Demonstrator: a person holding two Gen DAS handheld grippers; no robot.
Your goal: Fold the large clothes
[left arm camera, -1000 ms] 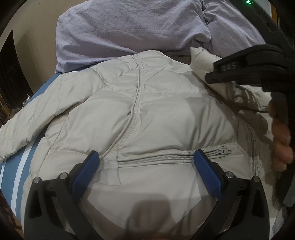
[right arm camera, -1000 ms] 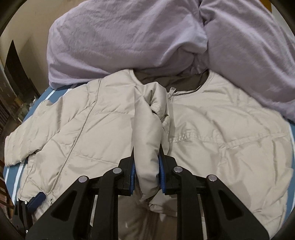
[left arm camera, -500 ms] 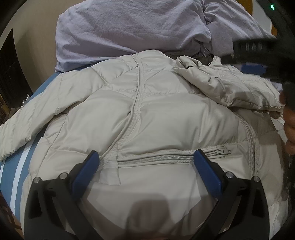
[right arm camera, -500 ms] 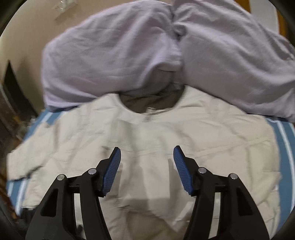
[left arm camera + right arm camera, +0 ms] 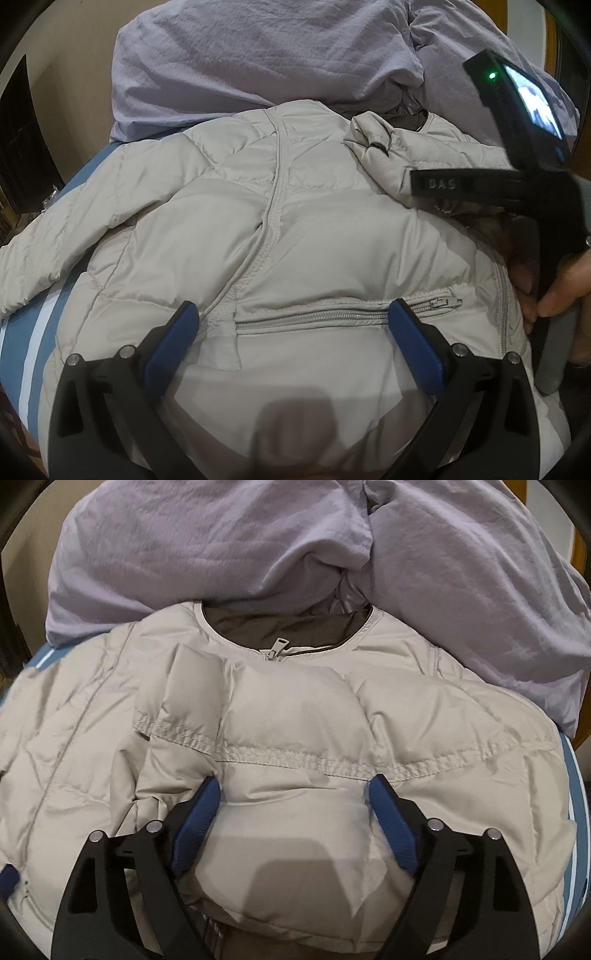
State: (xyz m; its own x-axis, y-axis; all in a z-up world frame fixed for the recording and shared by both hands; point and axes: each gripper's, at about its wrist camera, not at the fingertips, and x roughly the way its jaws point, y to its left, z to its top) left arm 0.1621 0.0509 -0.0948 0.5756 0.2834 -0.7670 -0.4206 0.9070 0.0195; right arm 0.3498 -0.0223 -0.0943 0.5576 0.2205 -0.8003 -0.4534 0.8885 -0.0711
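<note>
The beige quilted jacket (image 5: 280,738) lies front up on a blue striped bed cover (image 5: 22,332), its collar against a heaped lilac duvet (image 5: 221,554). One sleeve (image 5: 258,716) is folded across the chest, its cuff (image 5: 373,136) resting near the neckline and the main zip pull (image 5: 277,644).

The right gripper (image 5: 291,812) has just been opening; its jaws stand wide, and the puffed sleeve bulges between the blue pads (image 5: 199,812) without being pinched, so the sleeve is released. The left gripper (image 5: 291,332) is likewise spread wide and holds nothing, poised over the pocket zip (image 5: 332,314) on the lower body of the jacket.

Judgement: the step in hand is laying the sleeve across and letting go. To do it well, the right gripper should lift clear straight away from the fabric so the pads do not drag the sleeve back off the chest. The down filling looks springy and may push the fold open, so a light press along the sleeve seam would help. The opposite sleeve (image 5: 48,258), trailing out over the cover, appears next in line.

The right wrist view shows the collar, lining and folded sleeve head on. Only the left wrist view shows the trailing sleeve, the pocket zip, and the person's hand (image 5: 554,280) around the right gripper's handle.
</note>
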